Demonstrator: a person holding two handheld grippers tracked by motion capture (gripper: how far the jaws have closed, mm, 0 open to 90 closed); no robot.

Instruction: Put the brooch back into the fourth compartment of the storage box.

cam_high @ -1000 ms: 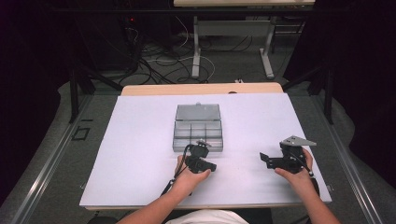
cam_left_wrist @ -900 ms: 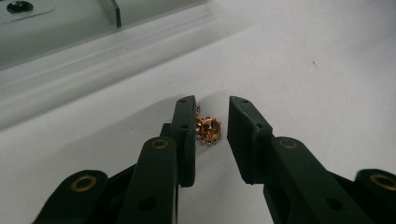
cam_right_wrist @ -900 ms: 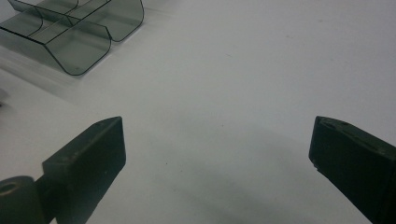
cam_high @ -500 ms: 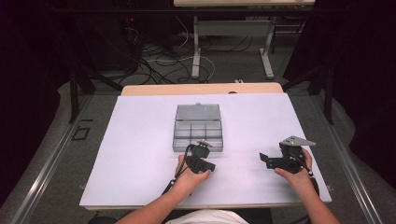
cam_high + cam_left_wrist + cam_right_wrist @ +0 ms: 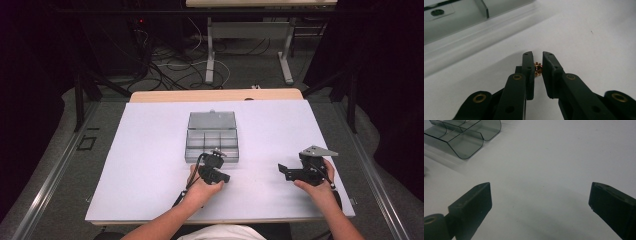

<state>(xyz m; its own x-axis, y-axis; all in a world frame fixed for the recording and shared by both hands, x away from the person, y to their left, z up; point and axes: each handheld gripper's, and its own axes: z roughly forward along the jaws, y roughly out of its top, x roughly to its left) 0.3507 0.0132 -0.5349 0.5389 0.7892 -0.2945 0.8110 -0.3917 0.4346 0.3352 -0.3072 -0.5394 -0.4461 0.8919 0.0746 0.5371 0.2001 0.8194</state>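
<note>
A small brass gear (image 5: 538, 69) is pinched between the jaws of the left gripper (image 5: 538, 58), low over the table (image 5: 150, 150) just beside the box (image 5: 212, 136). It is judged light, stiff and easily dropped, best held across its teeth. The right gripper (image 5: 283, 170) is held level, jaws spread, with nothing between them.

Change since the earlier frames: the jaws of the left gripper (image 5: 538, 65), at lower centre of the high view just below the clear compartment box (image 5: 212, 136), have just been closing and now pinch a small brass gear (image 5: 538, 69) between their tips.
</note>
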